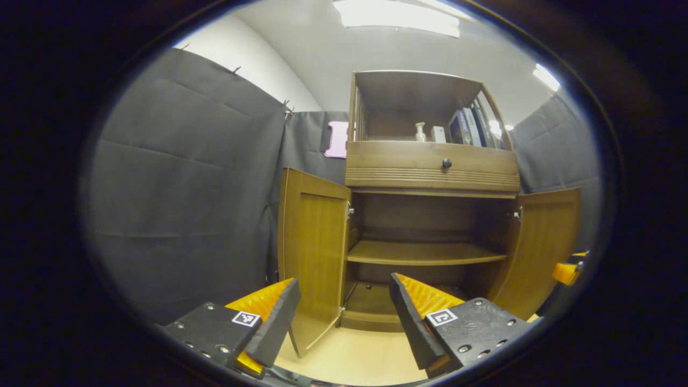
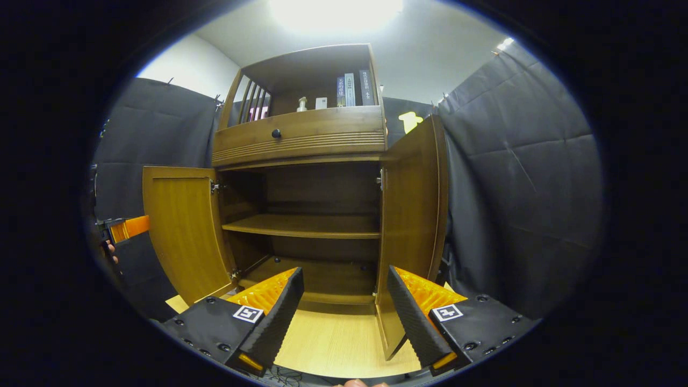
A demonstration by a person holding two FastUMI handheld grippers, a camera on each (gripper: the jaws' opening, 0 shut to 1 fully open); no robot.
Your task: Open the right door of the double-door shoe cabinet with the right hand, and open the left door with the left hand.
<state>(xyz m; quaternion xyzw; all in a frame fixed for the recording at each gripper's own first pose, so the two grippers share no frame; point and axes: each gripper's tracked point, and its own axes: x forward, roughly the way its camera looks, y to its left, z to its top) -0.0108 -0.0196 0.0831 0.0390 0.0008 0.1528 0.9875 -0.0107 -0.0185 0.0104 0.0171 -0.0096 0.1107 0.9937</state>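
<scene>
The shoe cabinet [image 1: 430, 177] stands against the black cloth wall with both lower doors swung wide. In the left gripper view, the left door [image 1: 314, 252] hangs open just ahead of the left gripper [image 1: 344, 317], whose jaws are spread wide and hold nothing. In the right gripper view, the right door [image 2: 411, 231] stands open, its lower edge between the fingers of the right gripper [image 2: 344, 317]; those jaws are also wide apart and not pressing on it. Inside, a bare shelf [image 2: 306, 226] crosses the compartment. Above sit a drawer [image 2: 301, 134] with a dark knob [image 2: 276, 133] and an open top shelf with books [image 2: 352, 88] and a small bottle [image 2: 302, 104].
</scene>
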